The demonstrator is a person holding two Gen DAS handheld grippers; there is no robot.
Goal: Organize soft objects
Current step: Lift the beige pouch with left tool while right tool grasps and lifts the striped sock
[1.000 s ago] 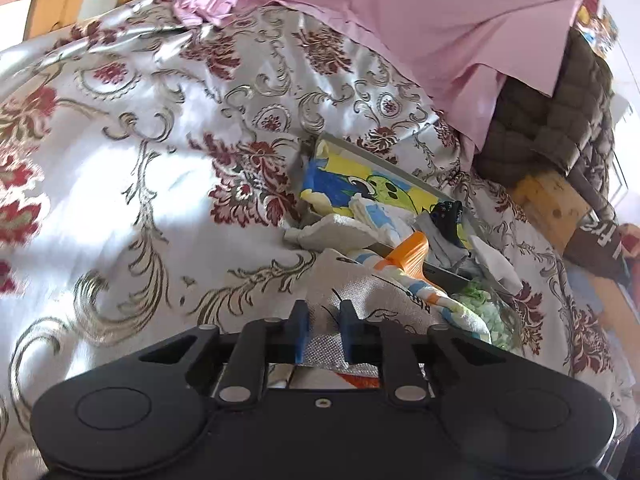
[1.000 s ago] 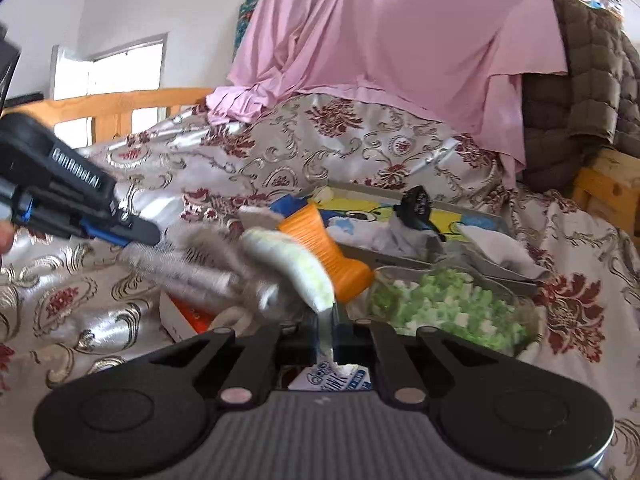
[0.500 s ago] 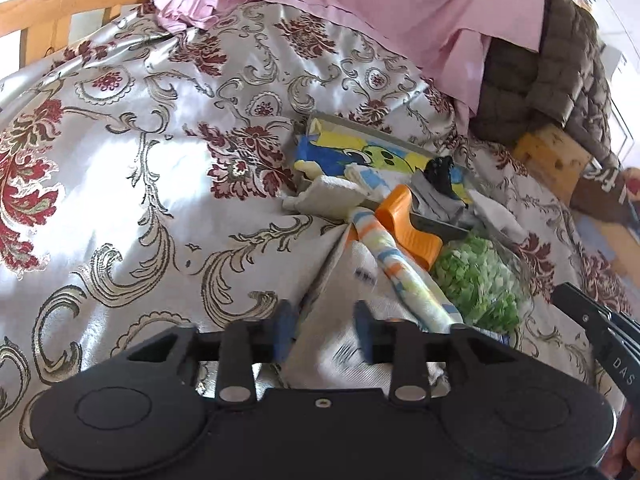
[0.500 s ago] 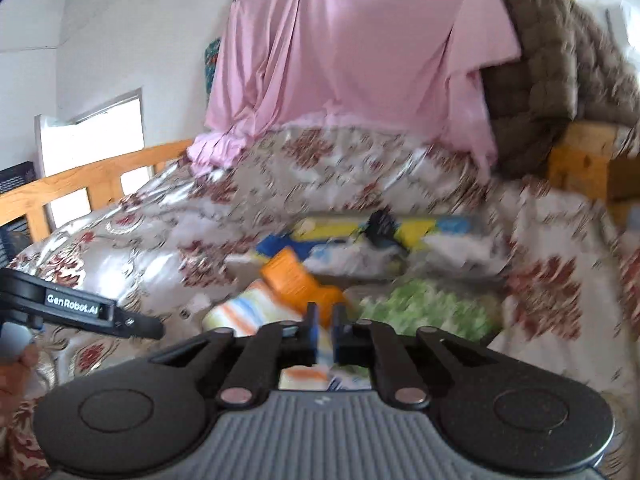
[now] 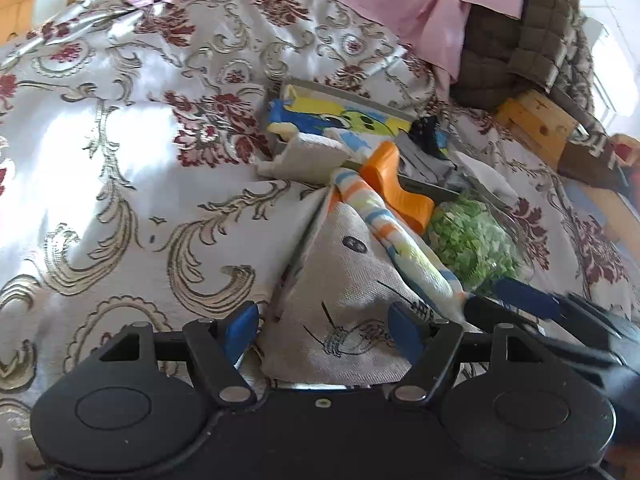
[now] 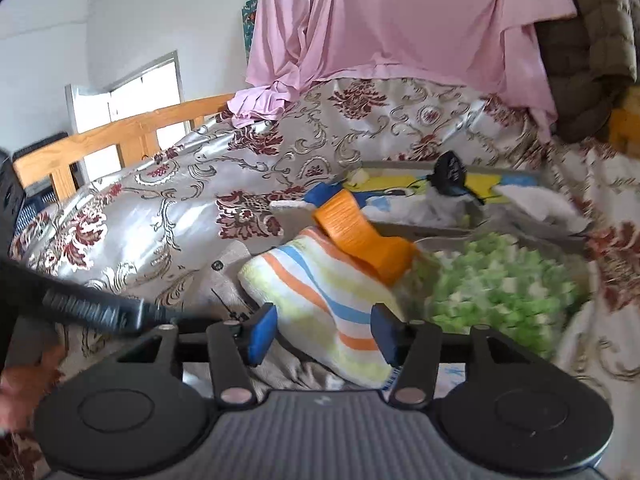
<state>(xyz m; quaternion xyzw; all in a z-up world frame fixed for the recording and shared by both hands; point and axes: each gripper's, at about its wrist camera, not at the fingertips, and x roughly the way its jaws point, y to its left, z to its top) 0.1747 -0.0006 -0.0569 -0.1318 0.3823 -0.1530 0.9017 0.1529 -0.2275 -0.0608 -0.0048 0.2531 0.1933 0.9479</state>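
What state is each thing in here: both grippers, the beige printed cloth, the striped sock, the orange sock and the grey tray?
Left gripper: jaws opening, beige cloth between them, unpinched.
Right gripper: jaws opening around the striped sock.
Beige printed cloth: released, crumpled on the bedspread.
Striped sock: lying across the beige cloth.
Orange sock: lying on the striped sock.
Grey tray: holding assorted cloths.

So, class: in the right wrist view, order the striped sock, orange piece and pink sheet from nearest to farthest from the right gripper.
1. Striped sock, lying between the right gripper's opening jaws.
2. Orange piece, just beyond.
3. Pink sheet, draped at the back.
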